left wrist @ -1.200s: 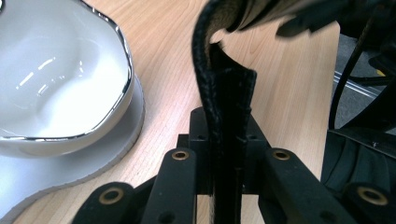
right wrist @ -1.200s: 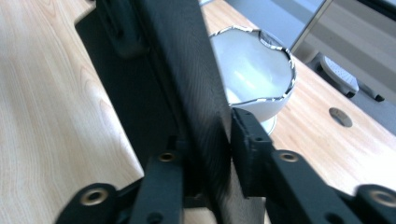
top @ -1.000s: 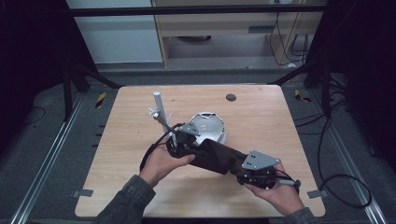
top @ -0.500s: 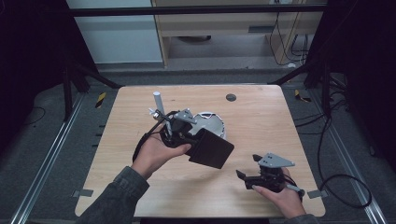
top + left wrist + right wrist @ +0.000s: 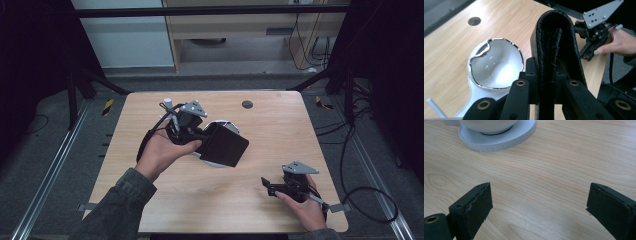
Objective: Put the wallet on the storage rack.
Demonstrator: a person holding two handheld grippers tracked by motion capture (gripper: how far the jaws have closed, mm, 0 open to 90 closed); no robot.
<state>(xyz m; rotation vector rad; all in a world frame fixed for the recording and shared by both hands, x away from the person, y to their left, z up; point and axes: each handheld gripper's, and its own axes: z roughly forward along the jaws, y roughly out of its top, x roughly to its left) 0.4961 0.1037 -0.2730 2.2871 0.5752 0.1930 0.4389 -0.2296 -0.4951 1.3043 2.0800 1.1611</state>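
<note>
My left gripper (image 5: 207, 136) is shut on a black folded leather case (image 5: 224, 145), held in the air over the white bowl (image 5: 227, 123). In the left gripper view the case (image 5: 554, 42) stands edge-on between the jaws, with the silver-rimmed bowl (image 5: 496, 65) below at left. My right gripper (image 5: 266, 186) is low over the table near the front right. Its jaws have just been opening and stand open (image 5: 539, 202) with only bare wood between them. The bowl's white saucer (image 5: 499, 138) lies farther ahead of it.
A white tube (image 5: 168, 102) stands upright behind the left gripper. A round hole (image 5: 247, 104) is in the wooden table (image 5: 280, 130) toward the back. Dark metal frames and cables flank the table on both sides.
The left hand has lifted the black case up and to the left. The right gripper has come away from the case, sunk toward the table at front right, and its jaws have spread.
</note>
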